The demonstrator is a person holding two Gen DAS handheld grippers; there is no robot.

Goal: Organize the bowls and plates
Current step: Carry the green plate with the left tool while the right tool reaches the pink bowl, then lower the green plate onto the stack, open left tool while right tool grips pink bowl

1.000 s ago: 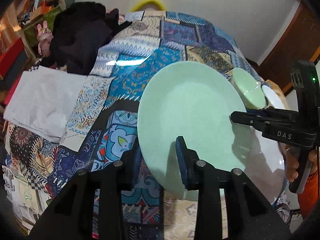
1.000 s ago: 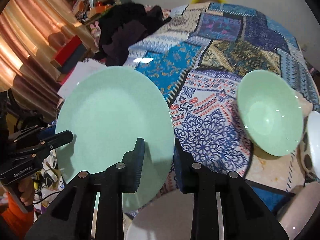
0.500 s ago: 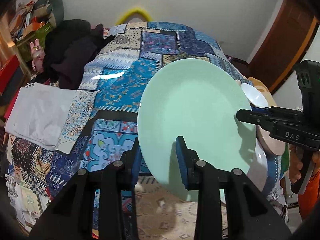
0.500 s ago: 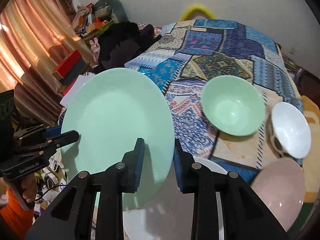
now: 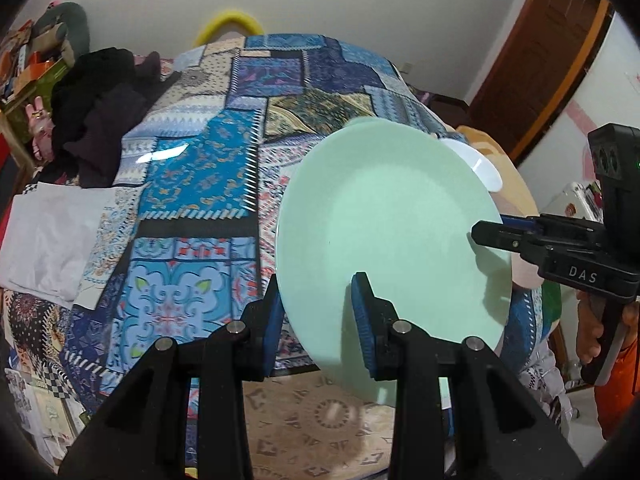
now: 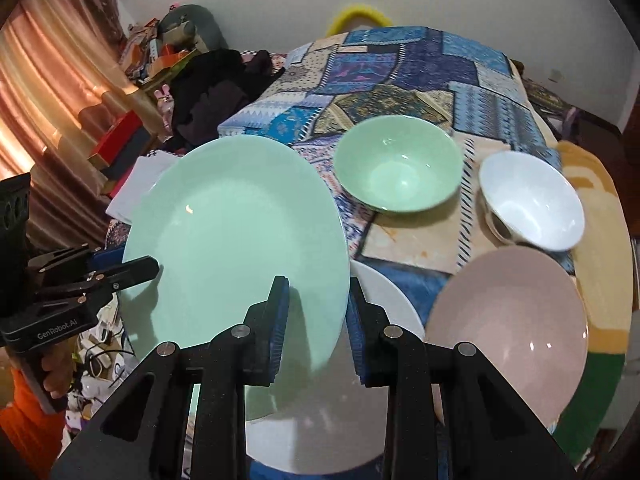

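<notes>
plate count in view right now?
3. Green plate lifted, gripped by left tongs and right tongs; white plate beneath it; pink plate on the right. More could hide underneath.

Large plate [image 6: 236, 248] held raised above the table's [image 6: 420, 76] near-left edge, one gripper on each side of its rim: left gripper [image 6: 132, 276] at the left rim, right gripper [image 6: 316, 312] at the near-right rim. Under and right of it, a second plate [image 6: 384, 300] lies on the table. Third plate [image 6: 508, 332] further right. Behind these, two bowls side by side: one [image 6: 396, 164] left, the other [image 6: 532, 200] right. Heap of clothes [image 6: 212, 92] at the table's far left.
</notes>
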